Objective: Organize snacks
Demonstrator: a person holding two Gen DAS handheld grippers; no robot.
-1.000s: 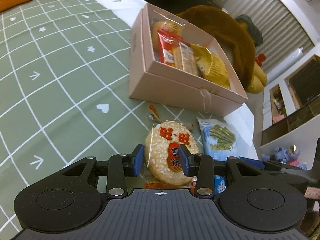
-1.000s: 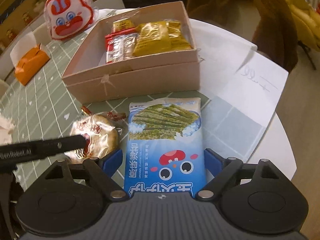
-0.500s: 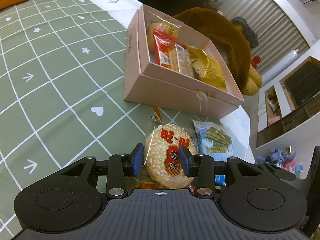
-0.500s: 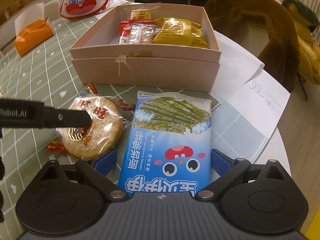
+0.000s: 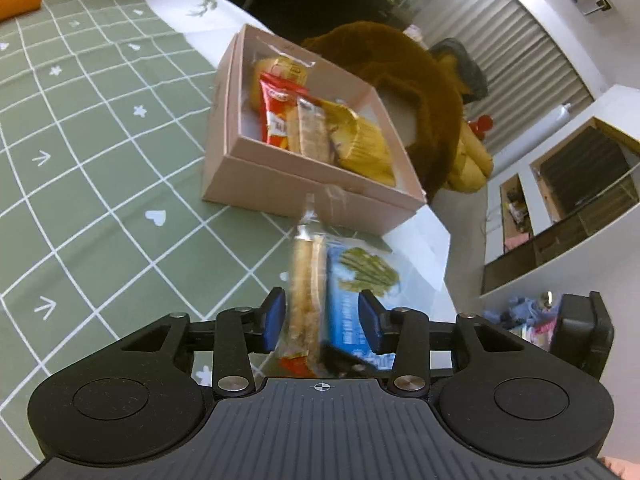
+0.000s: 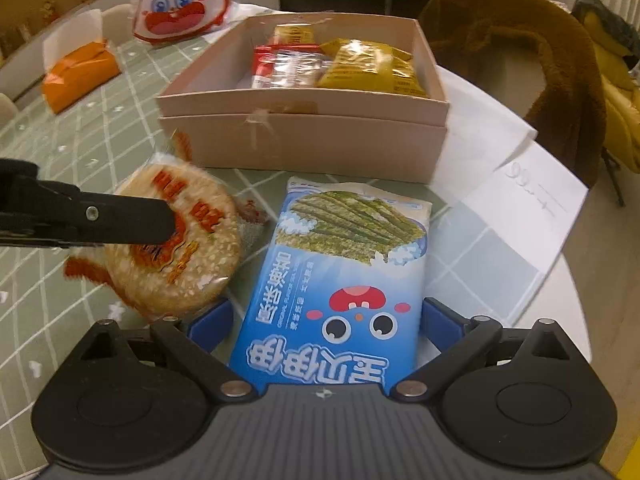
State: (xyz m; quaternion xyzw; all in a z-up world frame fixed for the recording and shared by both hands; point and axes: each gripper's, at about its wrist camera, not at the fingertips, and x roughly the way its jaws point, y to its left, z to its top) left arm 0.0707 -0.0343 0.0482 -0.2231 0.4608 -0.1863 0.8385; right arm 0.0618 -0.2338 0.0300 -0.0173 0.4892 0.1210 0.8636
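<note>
Left fingers (image 5: pixel 275 321) stand apart; the edge-on rice cracker (image 5: pixel 306 280) touches only one. Right fingers (image 6: pixel 210 322) straddle the seaweed packet (image 6: pixel 340 280), unclamped; the box (image 6: pixel 304 140) lies ahead.

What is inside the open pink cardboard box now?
The pink cardboard box holds a red-wrapped cracker pack, a yellow snack bag and a small yellow packet behind them. What lies beneath them is covered.

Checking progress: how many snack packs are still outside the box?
2: the rice cracker by the left gripper, and the seaweed pack between the right gripper's fingers.
</note>
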